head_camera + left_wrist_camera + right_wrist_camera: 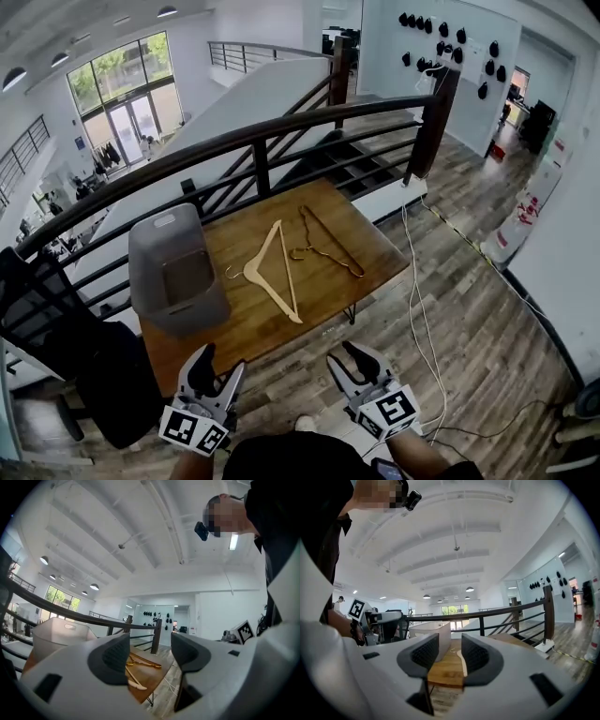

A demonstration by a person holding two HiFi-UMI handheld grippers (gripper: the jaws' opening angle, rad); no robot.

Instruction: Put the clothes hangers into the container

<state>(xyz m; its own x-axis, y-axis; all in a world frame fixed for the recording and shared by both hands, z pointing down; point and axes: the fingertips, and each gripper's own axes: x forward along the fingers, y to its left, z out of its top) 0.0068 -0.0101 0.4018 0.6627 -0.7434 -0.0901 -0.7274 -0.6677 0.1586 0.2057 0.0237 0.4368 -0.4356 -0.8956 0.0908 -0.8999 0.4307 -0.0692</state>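
Observation:
On the wooden table [356,225] lie a pale wooden hanger [275,272] and, to its right, a thin dark metal hanger [328,239]. At the table's left end stands the grey container [178,272], open at the top. Both grippers are held short of the table's near edge, over the floor. My left gripper [221,364] is open and empty. Through its jaws, the left gripper view shows both hangers [143,663] and the container [56,632]. My right gripper [347,358] is open too, with nothing between its pads. The right gripper view shows the pale hanger [463,660] and the container [433,632].
A dark railing [281,141] runs along the table's far side, with a staircase [366,159] behind it. A black chair [66,337] stands left of the table. A white cable [417,309] trails over the wooden floor to the right.

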